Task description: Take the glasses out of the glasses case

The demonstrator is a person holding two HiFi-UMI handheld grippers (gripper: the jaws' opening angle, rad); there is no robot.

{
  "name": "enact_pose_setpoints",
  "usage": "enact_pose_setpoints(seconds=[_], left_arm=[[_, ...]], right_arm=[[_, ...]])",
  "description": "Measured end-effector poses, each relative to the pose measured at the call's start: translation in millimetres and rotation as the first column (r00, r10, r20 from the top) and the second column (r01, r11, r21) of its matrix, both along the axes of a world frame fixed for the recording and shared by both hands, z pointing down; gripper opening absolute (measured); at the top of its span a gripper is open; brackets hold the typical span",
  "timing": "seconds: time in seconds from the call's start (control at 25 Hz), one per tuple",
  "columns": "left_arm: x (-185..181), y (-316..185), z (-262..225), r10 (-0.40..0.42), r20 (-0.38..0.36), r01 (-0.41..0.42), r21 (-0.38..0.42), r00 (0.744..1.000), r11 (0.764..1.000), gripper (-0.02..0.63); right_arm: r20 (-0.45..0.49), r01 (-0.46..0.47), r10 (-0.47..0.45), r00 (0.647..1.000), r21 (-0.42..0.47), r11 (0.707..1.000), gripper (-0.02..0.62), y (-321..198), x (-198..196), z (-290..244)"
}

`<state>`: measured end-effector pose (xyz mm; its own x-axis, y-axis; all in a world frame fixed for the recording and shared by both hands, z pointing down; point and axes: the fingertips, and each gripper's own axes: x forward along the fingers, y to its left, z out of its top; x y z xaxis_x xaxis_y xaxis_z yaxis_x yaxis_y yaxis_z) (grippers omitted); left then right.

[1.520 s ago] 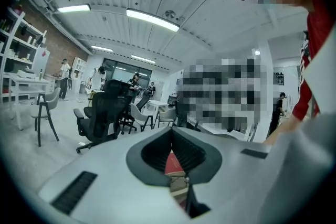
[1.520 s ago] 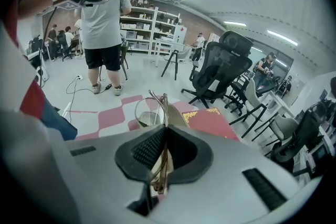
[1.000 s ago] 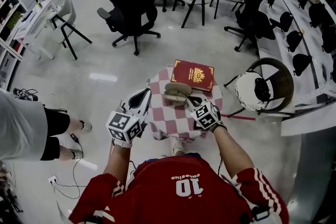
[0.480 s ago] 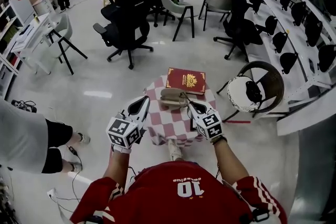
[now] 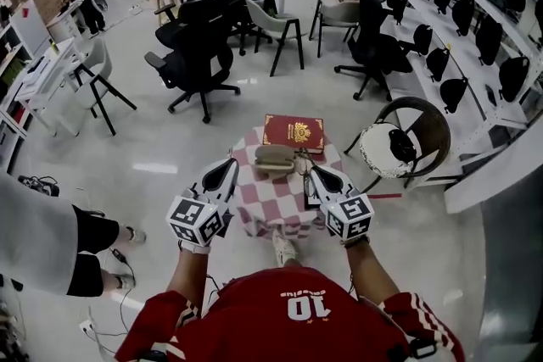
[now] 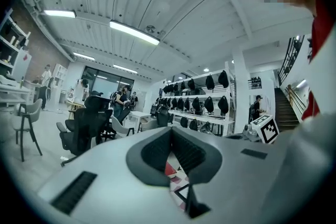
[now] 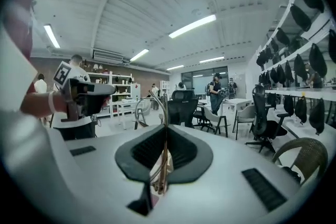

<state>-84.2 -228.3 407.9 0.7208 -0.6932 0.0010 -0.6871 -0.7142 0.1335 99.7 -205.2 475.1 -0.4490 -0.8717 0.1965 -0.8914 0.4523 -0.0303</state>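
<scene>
Beside the tan oval case (image 5: 274,158), my right gripper (image 7: 165,128) clamps thin wire glasses (image 7: 159,170); I'd lift steadily. My left gripper (image 6: 171,131) is closed, seemingly empty.

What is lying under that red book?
The red book lies on a pink-and-white checked cloth, just behind the glasses case. The cloth drapes over its support, so whatever holds it up is hidden.

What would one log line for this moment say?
left claw: shut, empty | right claw: shut on glasses | glasses case: on checkered table, by red book
</scene>
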Motion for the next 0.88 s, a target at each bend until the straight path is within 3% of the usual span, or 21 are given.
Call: enact_pose_setpoints(seconds=[0.32,0.88], left_arm=[[0.2,9.2,-12.7,0.004,0.011,-0.004,0.04,1.0,0.999,0.008],[-9.0,4.0,-14.3,-0.019,-0.012,0.019,0.043,1.0,0.999,0.008]], right_arm=[[0.089,-0.073,0.068,0.994,0.059,0.996,0.028,23.8,15.6,-33.2],[0.133,-0.172,0.157,0.979,0.108,0.979,0.026,33.8,29.5,-56.6]])
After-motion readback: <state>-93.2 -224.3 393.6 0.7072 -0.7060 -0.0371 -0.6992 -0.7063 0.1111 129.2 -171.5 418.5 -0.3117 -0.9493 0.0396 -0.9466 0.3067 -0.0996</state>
